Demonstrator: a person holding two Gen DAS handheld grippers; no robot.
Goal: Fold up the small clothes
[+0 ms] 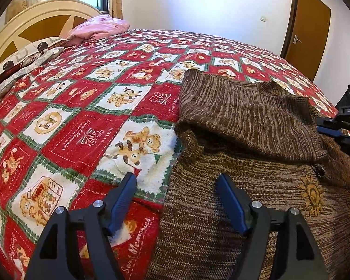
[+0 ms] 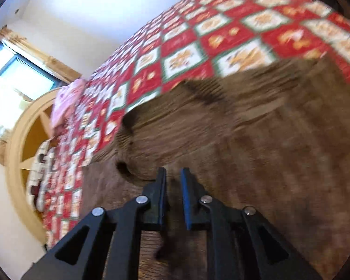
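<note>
brown knit sweater (image 1: 256, 163) is lying on the bed, on the red/white teddy-bear quilt (image 1: 81, 121), toward the near right side in the left wrist view. its upper part is lying folded over onto the body, a dark button (image 1: 319, 169) and an embroidered sun patch (image 1: 311, 194) are showing on the lower layer. left gripper (image 1: 177, 182) is hovering over the sweater's left edge with jaws spread wide, one blue pad over the quilt, the other over the knit, nothing between them. right gripper (image 2: 173, 175) is showing in the left view at the far right edge, by the folded part. right wrist view is motion-blurred: jaws are sitting nearly together with a narrow gap, low over the sweater (image 2: 245, 140); can't tell if any fabric is pinched. pink pillow (image 1: 100, 26) and patterned pillow (image 1: 23, 63) are sitting by the cream headboard (image 1: 35, 16); brown door (image 1: 305, 30) is showing in the far wall.
</note>
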